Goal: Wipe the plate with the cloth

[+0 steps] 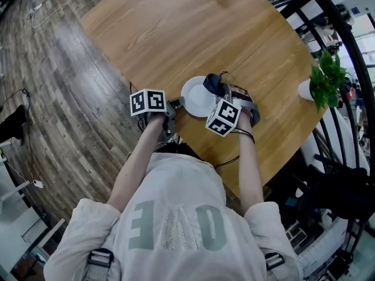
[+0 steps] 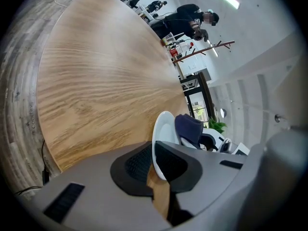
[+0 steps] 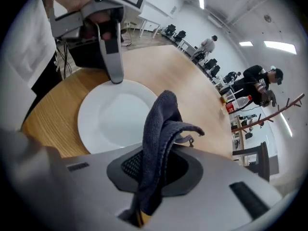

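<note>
Biggest thing here is the round wooden table (image 1: 176, 28), and the plate (image 1: 196, 96) sits flat on it, close to the table edge on the person's side. I'll place everything off that plate.

The person (image 1: 176, 227) stands on the near side of the plate in a light top, with both arms reaching in toward it. Well off to the plate's right there's a small potted plant (image 1: 325, 78) near the table's edge.

The plate itself is plain white, round and empty-looking. In the right gripper view it (image 3: 110, 119) fills the middle of the picture.

The left gripper (image 1: 176, 104) comes in at the plate's left rim. From its own camera, the left gripper (image 2: 155, 165) has its jaws nearly together, pinched on the rim of the plate (image 2: 161, 129), one pad above and one below.

The right gripper (image 1: 222, 92) hangs over the right side of the plate, pointing steeply down. Its own view shows the right gripper (image 3: 151, 170) clamped tight on the cloth (image 3: 161, 129).

The cloth (image 1: 214, 85) is dark blue-grey and bunched up. It sticks out of those jaws above the plate's right part, and I can't tell if it actually touches the plate.
</note>
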`<state>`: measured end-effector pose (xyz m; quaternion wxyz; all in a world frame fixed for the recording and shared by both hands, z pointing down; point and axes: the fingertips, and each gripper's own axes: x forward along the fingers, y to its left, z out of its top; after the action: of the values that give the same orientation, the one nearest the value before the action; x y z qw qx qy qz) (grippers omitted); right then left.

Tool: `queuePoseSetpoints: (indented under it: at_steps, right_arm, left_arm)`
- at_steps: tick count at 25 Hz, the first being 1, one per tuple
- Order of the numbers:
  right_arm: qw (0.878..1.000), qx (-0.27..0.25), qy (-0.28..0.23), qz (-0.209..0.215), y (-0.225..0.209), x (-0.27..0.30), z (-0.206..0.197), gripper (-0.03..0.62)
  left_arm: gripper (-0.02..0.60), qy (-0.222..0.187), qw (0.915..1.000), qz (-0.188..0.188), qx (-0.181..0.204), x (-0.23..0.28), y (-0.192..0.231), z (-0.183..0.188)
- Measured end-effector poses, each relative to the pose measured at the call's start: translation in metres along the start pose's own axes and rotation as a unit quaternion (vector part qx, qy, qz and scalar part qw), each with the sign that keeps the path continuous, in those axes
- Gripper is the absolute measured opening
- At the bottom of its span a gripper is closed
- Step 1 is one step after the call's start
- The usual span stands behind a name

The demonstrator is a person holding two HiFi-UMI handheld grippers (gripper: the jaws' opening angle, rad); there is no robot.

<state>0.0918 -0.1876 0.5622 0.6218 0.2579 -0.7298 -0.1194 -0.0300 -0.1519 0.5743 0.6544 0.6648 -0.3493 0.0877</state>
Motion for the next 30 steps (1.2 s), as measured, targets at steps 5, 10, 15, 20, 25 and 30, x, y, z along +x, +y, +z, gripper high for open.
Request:
queuePoseSetpoints:
  at_steps: [5,10,15,20,25,30]
  right_arm:
    - [1.0,-0.02,0.014,-0.002,0.004,0.0,0.002,0.057]
    - [0.998,-0.052,0.027,0.024,0.033,-0.018,0.004,0.055]
    - [0.996,-0.054,0.026,0.069,0.076,-0.042,0.006,0.057]
    - [0.994,-0.052,0.02,0.098,0.095,-0.054,0.005,0.057]
    - [0.998,-0.001,0.0,0.057,0.052,-0.043,0.012,0.057]
    - [1.0,0.031,0.005,0.0,0.0,0.0,0.018,0.057]
  left_arm:
    - [0.028,-0.015,0.9999,-0.003,-0.006,-0.002,0.0,0.002]
    - [0.028,-0.03,0.9995,0.002,-0.003,-0.003,-0.001,0.002]
    - [0.028,-0.036,0.9993,0.004,0.005,0.0,-0.003,0.005]
    - [0.028,-0.039,0.9992,0.006,0.011,0.003,-0.005,0.007]
    - [0.028,-0.022,0.999,0.015,0.035,0.005,-0.006,0.006]
    - [0.028,-0.02,0.9991,0.015,0.034,0.006,-0.007,0.005]
